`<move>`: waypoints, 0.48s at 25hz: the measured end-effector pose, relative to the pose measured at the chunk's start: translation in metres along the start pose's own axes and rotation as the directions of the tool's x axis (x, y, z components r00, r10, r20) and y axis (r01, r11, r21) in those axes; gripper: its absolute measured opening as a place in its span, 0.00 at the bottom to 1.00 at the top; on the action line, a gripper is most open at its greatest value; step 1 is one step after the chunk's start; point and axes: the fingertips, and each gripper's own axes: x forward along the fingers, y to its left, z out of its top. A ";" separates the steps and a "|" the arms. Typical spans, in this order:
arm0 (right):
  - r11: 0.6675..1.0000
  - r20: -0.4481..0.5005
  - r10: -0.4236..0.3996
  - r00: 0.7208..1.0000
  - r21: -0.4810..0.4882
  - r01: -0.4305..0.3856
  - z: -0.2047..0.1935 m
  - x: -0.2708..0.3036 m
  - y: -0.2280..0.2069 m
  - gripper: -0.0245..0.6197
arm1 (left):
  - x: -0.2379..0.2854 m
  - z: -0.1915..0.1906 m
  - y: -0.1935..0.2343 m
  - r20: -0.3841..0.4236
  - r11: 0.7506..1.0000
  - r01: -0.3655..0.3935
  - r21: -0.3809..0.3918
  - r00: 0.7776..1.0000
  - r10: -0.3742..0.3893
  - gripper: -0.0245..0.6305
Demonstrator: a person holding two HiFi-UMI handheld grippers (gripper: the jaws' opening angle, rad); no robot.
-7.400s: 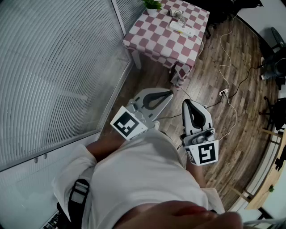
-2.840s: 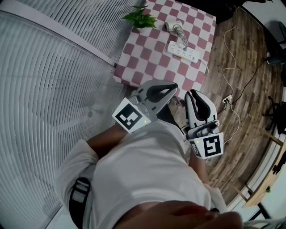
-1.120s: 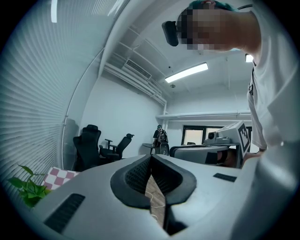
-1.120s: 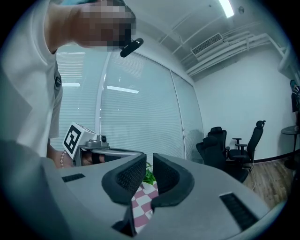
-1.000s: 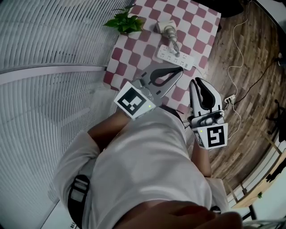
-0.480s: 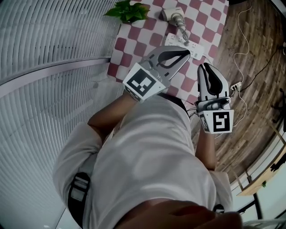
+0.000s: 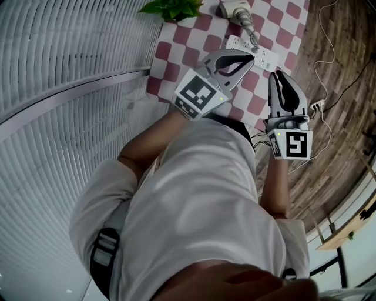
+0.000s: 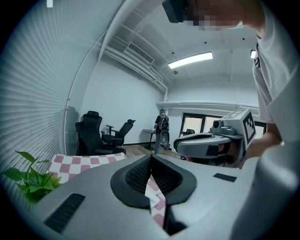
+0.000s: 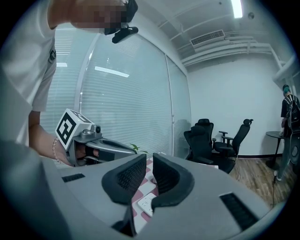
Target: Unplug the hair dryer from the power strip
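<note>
You are standing over the near corner of the table (image 7: pixel 179 44), which has a red-and-white checked cloth, and both tongs are held out in front of your chest.

Your left gripper (image 7: pixel 247 59) reaches out over the cloth. In the head view its tips overlap the white power strip (image 7: pixel 267 57), but its own view shows it well clear of the tabletop. Its jaws meet at the tips, with only the loop behind the pads open, and they hold nothing.

Your right gripper (image 7: pixel 282 75) is beside it, nearer the table's edge and above the wooden floor (image 7: pixel 329 53). Its jaws are drawn in to a narrow slit with nothing between them. In the right gripper view, one end of the power strip lies on the cloth below that slit.

The hair dryer (image 7: pixel 234 8) is at the far side of the table, a pale body cut off by the top edge of the head view. Its cord (image 7: pixel 249 32) runs from it towards the power strip. The plug seems to be seated there, though it is too small in the view to be sure.

A potted plant (image 7: pixel 173 7) sits at the table's far left corner, next to the glass wall with blinds (image 7: pixel 70 88). A thin cable (image 7: pixel 338 88) trails across the floor to a small socket block (image 7: pixel 317 106). Across the room are black office chairs (image 8: pixel 93 133), and a person (image 8: pixel 162 129) stands there.
</note>
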 end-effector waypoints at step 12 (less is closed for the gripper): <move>1.000 -0.084 -0.028 0.996 0.011 0.029 -0.042 0.023 0.000 0.09 | 0.010 -0.039 0.016 -0.084 1.000 0.009 0.009 0.996 -0.008 0.08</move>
